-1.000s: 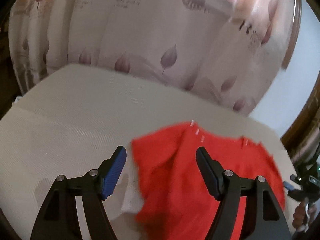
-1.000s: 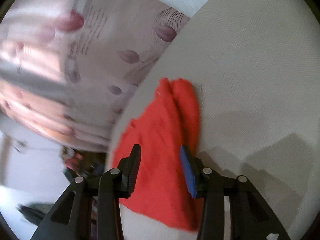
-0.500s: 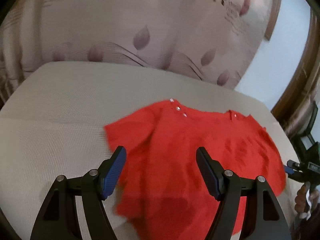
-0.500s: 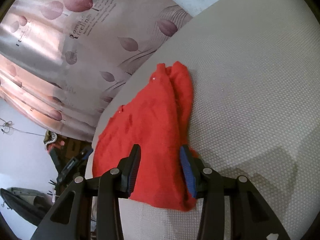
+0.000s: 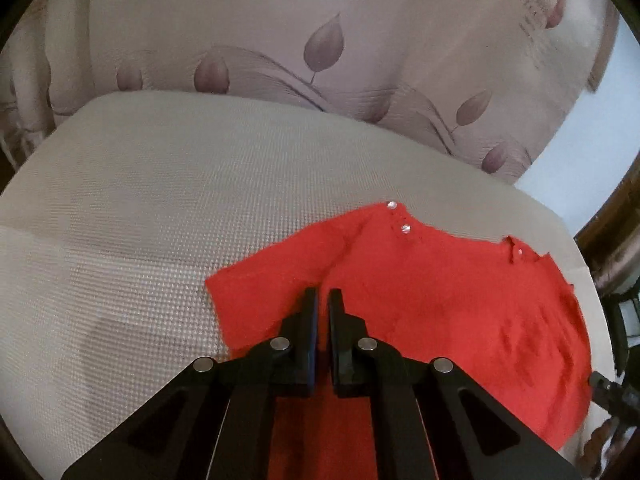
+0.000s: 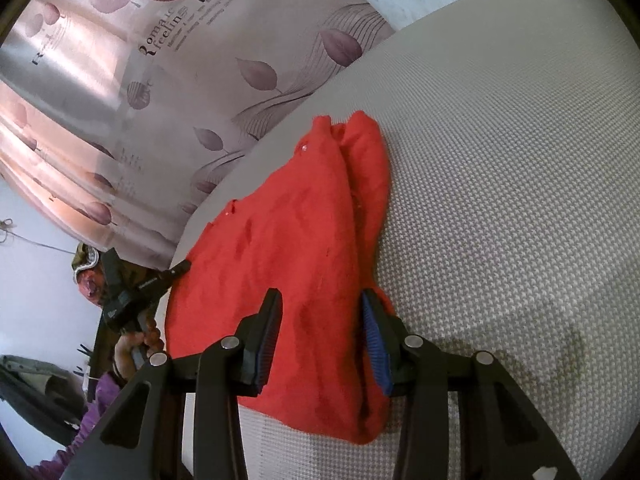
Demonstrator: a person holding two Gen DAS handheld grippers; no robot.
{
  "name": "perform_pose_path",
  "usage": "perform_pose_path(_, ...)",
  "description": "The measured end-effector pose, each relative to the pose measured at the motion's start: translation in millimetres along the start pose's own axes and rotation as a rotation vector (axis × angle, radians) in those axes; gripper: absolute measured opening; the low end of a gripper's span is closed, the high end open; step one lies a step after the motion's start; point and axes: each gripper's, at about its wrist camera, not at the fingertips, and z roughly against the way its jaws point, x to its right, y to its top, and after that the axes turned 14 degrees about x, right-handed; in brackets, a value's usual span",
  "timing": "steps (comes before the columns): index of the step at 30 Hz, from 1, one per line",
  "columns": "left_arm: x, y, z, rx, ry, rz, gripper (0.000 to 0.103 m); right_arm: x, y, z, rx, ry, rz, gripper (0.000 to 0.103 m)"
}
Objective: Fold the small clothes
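A small red knit top (image 5: 440,304) lies spread on a beige woven cushion (image 5: 160,240), with pearly buttons (image 5: 405,229) at its neckline. My left gripper (image 5: 323,300) is shut, its tips pinching the cloth at the crease where the left sleeve meets the body. In the right wrist view the top (image 6: 304,240) runs away from me, its right side doubled over. My right gripper (image 6: 320,320) stands open astride the near hem, with cloth lying between the pads. The left gripper (image 6: 186,267), held by a hand (image 6: 134,344), meets the top's left edge.
A pale curtain (image 5: 320,60) with a leaf print hangs just behind the cushion. The cushion's edge (image 6: 180,240) drops off left of the garment. A dark wooden frame (image 5: 608,216) stands at the far right. Bare cushion (image 6: 520,200) spreads to the right.
The left gripper's jaws went from wide open to shut, and it moved forward and down onto the top. The garment now lies flatter and more spread. The right gripper barely moved.
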Motion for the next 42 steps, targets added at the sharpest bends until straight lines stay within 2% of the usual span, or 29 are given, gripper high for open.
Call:
perform_pose_path(1,1.5,-2.3,-4.3,-0.021,-0.004,-0.018,0.005,-0.8,-0.2,0.2,-0.001,-0.007,0.006,0.038)
perform_pose_path(4,18.4,-8.7,-3.0,0.023,0.073,-0.179,0.011,-3.2,1.9,2.1,0.0,-0.028,0.008,0.037)
perform_pose_path(6,20.4,-7.4,-0.5,0.017,0.066,-0.173,0.012,-7.3,8.1,9.6,0.041,-0.048,0.005,0.039)
perform_pose_path(9,18.3,-1.8,15.3,0.056,0.111,-0.163,0.031,-27.2,21.6,20.7,0.103,-0.026,0.042,0.039)
perform_pose_path(11,21.0,0.3,31.5,0.121,0.151,-0.186,0.051,-43.6,25.4,17.5,0.102,-0.012,0.094,0.039)
perform_pose_path(14,26.4,2.0,51.4,0.206,0.19,-0.227,0.062,-70.0,22.1,-1.4,0.071,-0.028,0.205,0.039)
perform_pose_path(17,28.5,1.5,59.4,0.226,0.217,-0.254,0.063,-90.3,11.3,-25.2,0.041,-0.073,0.317,0.039)
perform_pose_path(23,27.7,-3.2,58.8,0.22,0.265,-0.306,0.063,-113.5,-5.9,-66.8,0.035,-0.205,0.496,0.039)
perform_pose_path(28,24.3,-4.9,57.8,0.221,0.279,-0.308,0.063,-111.9,-15.3,-94.4,0.012,-0.308,0.567,0.039)
perform_pose_path(32,23.6,-6.5,54.9,0.221,0.298,-0.323,0.064,-113.9,-22.7,-99.8,0.039,-0.338,0.61,0.041)
perform_pose_path(39,21.9,-9.5,52.6,0.216,0.319,-0.323,0.068,-113.7,-25.4,-104.1,0.038,-0.368,0.634,0.051)
perform_pose_path(41,20.4,-10.4,52.3,0.215,0.324,-0.319,0.071,-111.8,-24.0,-104.2,0.032,-0.356,0.623,0.059)
perform_pose_path(42,19.4,-10.8,52.6,0.215,0.33,-0.316,0.072,-111.0,-23.2,-104.7,0.024,-0.332,0.615,0.071)
